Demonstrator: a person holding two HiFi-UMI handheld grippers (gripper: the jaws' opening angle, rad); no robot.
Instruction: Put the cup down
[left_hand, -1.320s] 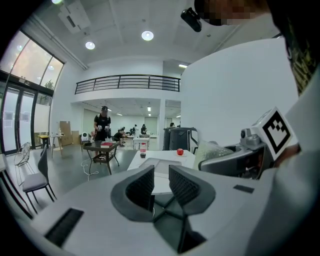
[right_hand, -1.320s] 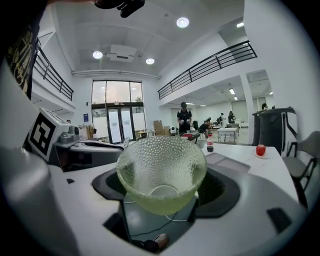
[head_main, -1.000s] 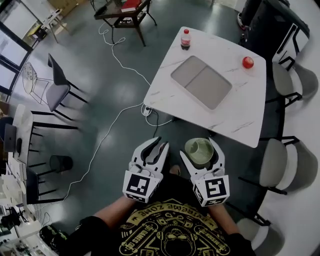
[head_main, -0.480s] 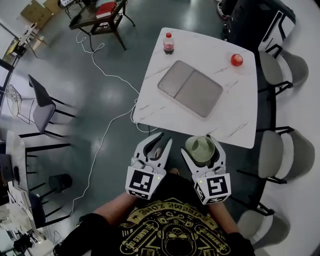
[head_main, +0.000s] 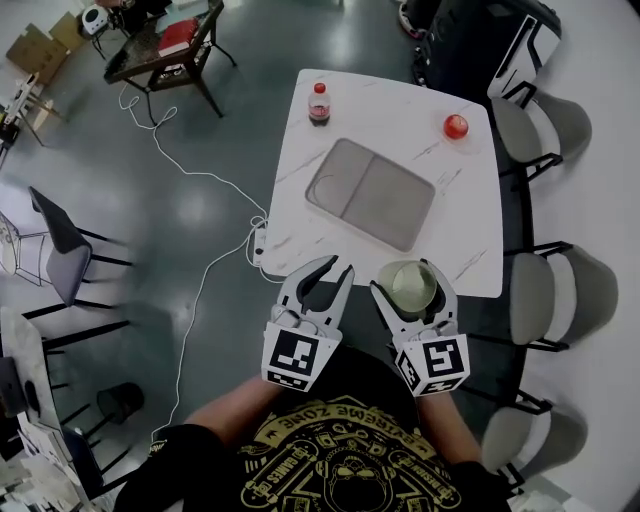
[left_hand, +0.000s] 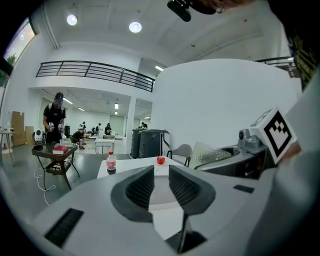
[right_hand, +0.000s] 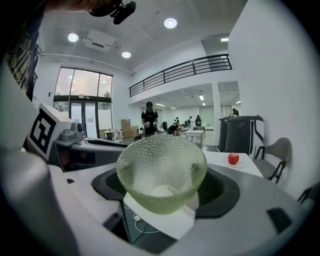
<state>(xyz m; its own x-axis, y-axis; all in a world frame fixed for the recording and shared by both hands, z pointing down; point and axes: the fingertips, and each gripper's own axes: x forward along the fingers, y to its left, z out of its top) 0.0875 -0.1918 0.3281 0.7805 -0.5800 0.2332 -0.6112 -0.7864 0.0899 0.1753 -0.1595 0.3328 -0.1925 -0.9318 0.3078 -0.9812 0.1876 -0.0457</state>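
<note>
A pale green, dimpled, see-through cup (head_main: 412, 286) is held upright in my right gripper (head_main: 413, 278), whose jaws are shut on its sides. In the head view it hangs over the near edge of the white marble table (head_main: 470, 215). The right gripper view shows the cup (right_hand: 161, 170) filling the space between the jaws of the right gripper (right_hand: 162, 186). My left gripper (head_main: 335, 270) is beside it on the left, also at the table's near edge. Its jaws stand slightly apart with nothing between them, as the left gripper (left_hand: 161, 174) shows in its own view.
On the table lie a grey two-part tray (head_main: 370, 192), a cola bottle (head_main: 319, 103) at the far left corner and a red apple (head_main: 455, 126) at the far right. Grey chairs (head_main: 560, 290) line the right side. A white cable (head_main: 200, 270) runs across the floor at left.
The table has come nearer. Both grippers, which were over the floor short of it, now reach its near edge. The cup stays held in the right gripper.
</note>
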